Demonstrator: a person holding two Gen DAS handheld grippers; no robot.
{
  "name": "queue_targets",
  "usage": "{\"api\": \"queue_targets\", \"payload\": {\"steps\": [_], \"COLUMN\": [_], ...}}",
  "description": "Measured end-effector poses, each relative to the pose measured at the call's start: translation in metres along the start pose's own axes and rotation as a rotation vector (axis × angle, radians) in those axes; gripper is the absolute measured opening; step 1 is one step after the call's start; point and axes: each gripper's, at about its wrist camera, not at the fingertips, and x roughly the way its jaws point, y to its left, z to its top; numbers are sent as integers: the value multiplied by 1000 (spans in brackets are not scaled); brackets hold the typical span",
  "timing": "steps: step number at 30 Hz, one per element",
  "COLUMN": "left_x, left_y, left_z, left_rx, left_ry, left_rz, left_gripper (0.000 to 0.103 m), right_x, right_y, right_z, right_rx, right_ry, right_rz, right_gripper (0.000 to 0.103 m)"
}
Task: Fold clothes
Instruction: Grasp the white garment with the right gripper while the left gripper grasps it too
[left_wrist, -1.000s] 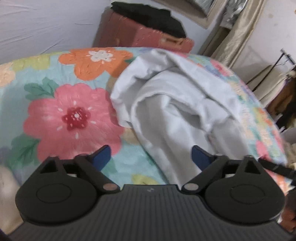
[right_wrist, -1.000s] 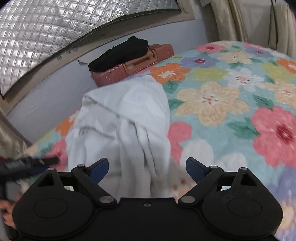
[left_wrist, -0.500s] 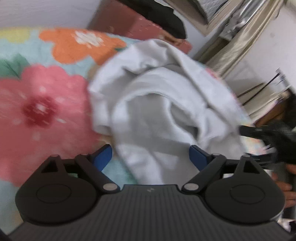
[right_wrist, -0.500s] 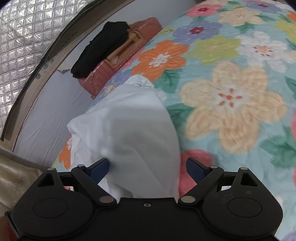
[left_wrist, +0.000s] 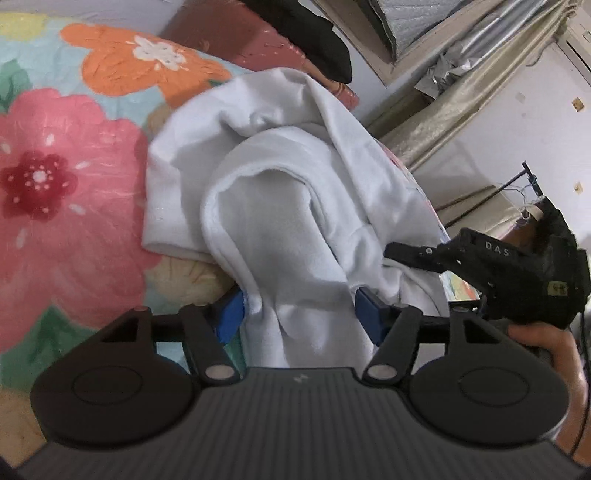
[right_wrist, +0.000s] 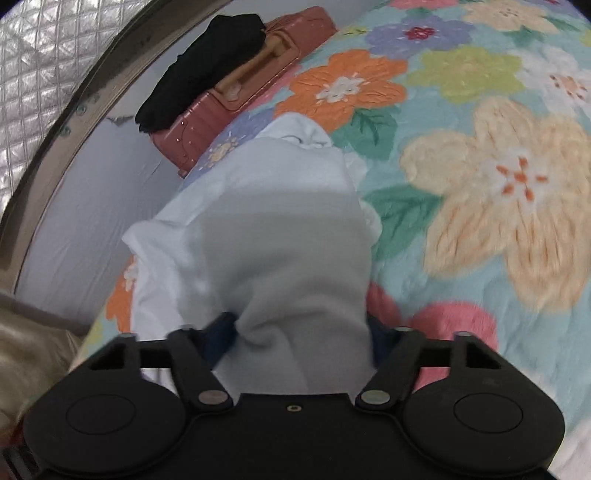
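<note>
A crumpled white garment (left_wrist: 280, 192) lies on a floral bedspread (left_wrist: 66, 206). My left gripper (left_wrist: 301, 314) has its blue pads on either side of a bunched fold of the garment's near edge, and the cloth fills the gap between them. My right gripper (right_wrist: 303, 332) likewise has a thick fold of the white garment (right_wrist: 280, 236) between its fingers, with the pads mostly hidden by cloth. The right gripper also shows in the left wrist view (left_wrist: 491, 266), at the garment's right side.
A pink suitcase (right_wrist: 236, 99) with a black garment (right_wrist: 207, 62) on top lies at the bed's far edge by the wall. Beige curtains (left_wrist: 454, 96) hang to the right. The floral bedspread (right_wrist: 498, 184) spreads out to the right of the garment.
Both grippers moved forward onto the garment's near edge. Their jaws, wide open before, have narrowed around folds of the white cloth.
</note>
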Motion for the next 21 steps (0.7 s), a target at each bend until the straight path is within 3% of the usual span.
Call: {"api": "queue_targets", "payload": {"steps": [3,7,13,21], "left_x": [2,7,18,19], "left_y": [-3,-11,-29,-57], "left_z": [2,2,-1,8], "left_rx": [-15,-20,-2,58], "left_ry": [17,66,146,177], "left_rz": [-3,-51,-119,-183], "left_gripper": [53,44,43,38], "right_x": [-9,-23,-49,-85], "right_y": [6,21,38,39], "right_z": [-9,-26,-51,-66], "right_rx": [0,-78,-199,-291], "right_ry": [8,33,23,-58], "right_rz": [6,26,38,46], "right_gripper": [48,42,40,40]}}
